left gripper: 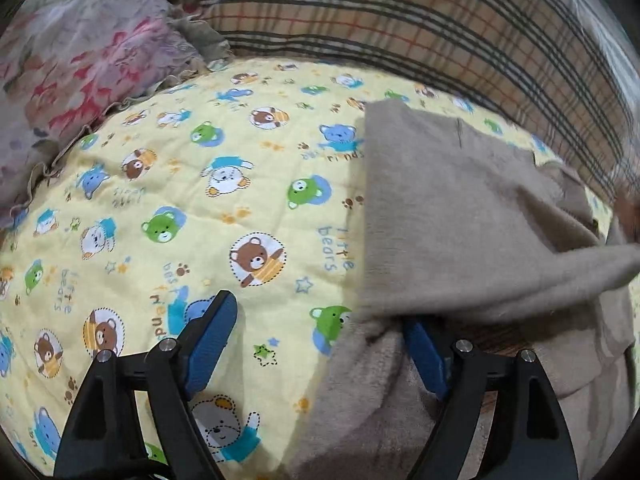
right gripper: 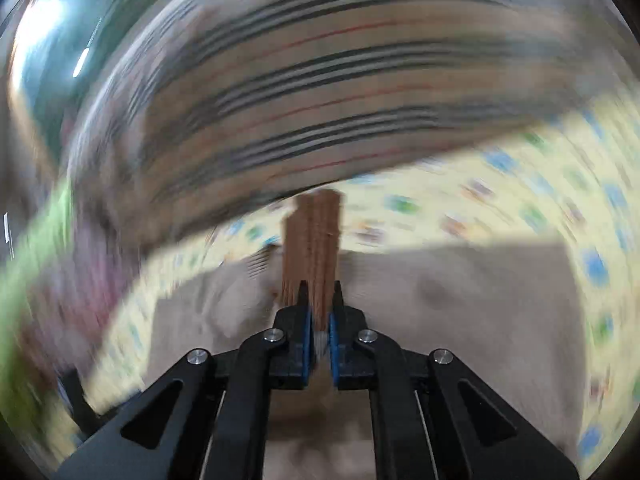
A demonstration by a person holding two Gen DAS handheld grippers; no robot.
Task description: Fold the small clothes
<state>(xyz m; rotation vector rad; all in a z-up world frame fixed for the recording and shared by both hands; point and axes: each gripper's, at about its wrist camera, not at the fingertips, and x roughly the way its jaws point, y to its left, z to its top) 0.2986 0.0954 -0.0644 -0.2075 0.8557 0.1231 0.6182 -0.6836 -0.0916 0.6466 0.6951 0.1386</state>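
In the left wrist view, the left gripper (left gripper: 320,344) points forward and down over a yellow bear-print quilt (left gripper: 224,208), its jaws spread wide; the left blue pad (left gripper: 210,344) sits bare over the quilt at lower centre, while the right pad (left gripper: 426,360) is partly covered by a fold of the beige garment (left gripper: 452,216), which fills the right half of the frame and drapes across toward the right edge; a plaid cushion (left gripper: 400,20) runs along the top, a floral pillow (left gripper: 88,64) sits upper left. The right wrist view is heavily motion-blurred; the right gripper (right gripper: 320,312) sits at lower centre, jaws narrow and pinched on a brown ribbed strip of cloth (right gripper: 314,240) that stands up between the pads; whether this strip belongs to the beige garment (right gripper: 440,300) spread beneath it I cannot tell; the quilt (right gripper: 520,184) curves across the right, the plaid cushion (right gripper: 320,80) above.
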